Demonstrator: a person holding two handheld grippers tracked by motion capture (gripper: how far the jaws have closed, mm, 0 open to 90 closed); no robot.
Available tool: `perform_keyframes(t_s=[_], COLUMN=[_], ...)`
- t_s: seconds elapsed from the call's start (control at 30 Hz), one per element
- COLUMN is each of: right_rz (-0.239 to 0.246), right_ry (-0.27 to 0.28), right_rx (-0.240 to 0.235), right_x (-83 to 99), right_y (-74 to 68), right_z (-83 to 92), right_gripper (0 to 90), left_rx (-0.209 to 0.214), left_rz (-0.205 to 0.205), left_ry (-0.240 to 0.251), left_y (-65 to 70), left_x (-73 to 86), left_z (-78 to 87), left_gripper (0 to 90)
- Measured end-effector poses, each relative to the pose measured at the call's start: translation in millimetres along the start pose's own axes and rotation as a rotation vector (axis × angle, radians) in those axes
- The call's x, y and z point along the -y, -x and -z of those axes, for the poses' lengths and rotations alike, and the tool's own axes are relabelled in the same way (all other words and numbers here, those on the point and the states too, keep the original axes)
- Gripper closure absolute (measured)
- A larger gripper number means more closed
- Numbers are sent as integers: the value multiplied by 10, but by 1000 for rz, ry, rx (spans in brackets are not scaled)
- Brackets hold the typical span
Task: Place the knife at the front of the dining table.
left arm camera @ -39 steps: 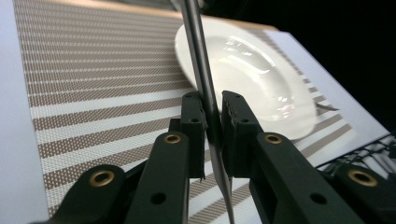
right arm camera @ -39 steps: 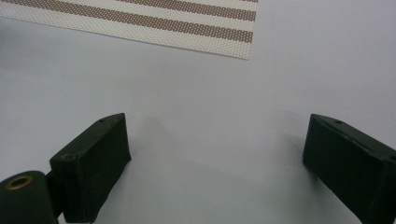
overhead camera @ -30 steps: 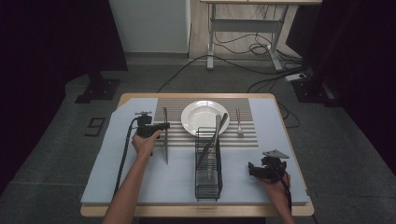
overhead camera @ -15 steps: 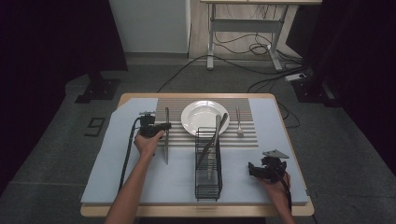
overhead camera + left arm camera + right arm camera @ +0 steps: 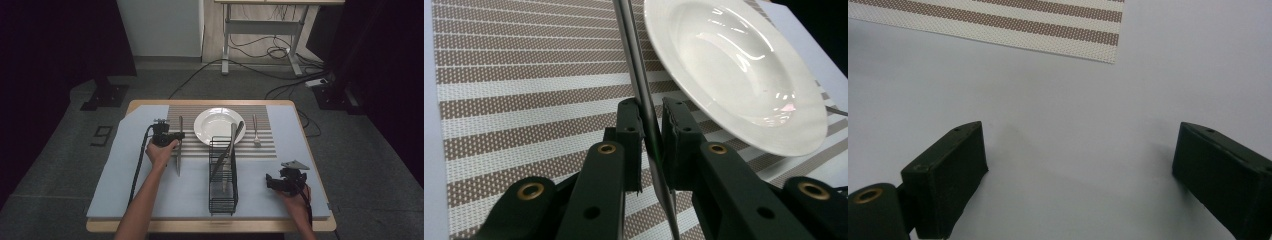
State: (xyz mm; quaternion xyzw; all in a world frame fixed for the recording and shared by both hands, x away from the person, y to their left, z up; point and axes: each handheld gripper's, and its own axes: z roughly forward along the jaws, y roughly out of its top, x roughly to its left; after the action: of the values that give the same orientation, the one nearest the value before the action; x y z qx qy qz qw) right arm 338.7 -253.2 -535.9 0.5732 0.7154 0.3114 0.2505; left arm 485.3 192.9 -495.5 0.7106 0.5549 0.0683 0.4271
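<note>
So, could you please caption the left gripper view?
Left gripper shut on a knife beside the plate.

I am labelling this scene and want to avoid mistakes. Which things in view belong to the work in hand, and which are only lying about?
In the work:
- left gripper, shut on the knife
- long silver metal table knife
- striped brown and white woven placemat

Lying about:
- round white ceramic plate
- small silver fork
- black wire cutlery rack
- right gripper, open and empty

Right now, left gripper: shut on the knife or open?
Shut: the left gripper has its pads pressed on the knife beside the plate.
</note>
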Motion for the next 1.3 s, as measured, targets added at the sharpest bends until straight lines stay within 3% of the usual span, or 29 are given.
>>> perform_keyframes(t_s=[0.93,1.1,1.17,1.3], right_rz=[0,0,0,1], right_ry=[0,-1,0,0], right_rx=[0,-1,0,0], right_x=[-1,-2,-1,-1], right_y=[1,1,1,1], right_z=[0,0,-1,-1], right_gripper=[67,67,67,67], left_rx=[-65,-107,-127,-140], left_rz=[39,-3,-11,-21], left_ry=[-79,-82,-79,-76], left_y=[-105,-63,-47,-36], left_x=[87,88,76,57], left_z=[-203,-203,-197,-166], left_gripper=[761,749,659,586])
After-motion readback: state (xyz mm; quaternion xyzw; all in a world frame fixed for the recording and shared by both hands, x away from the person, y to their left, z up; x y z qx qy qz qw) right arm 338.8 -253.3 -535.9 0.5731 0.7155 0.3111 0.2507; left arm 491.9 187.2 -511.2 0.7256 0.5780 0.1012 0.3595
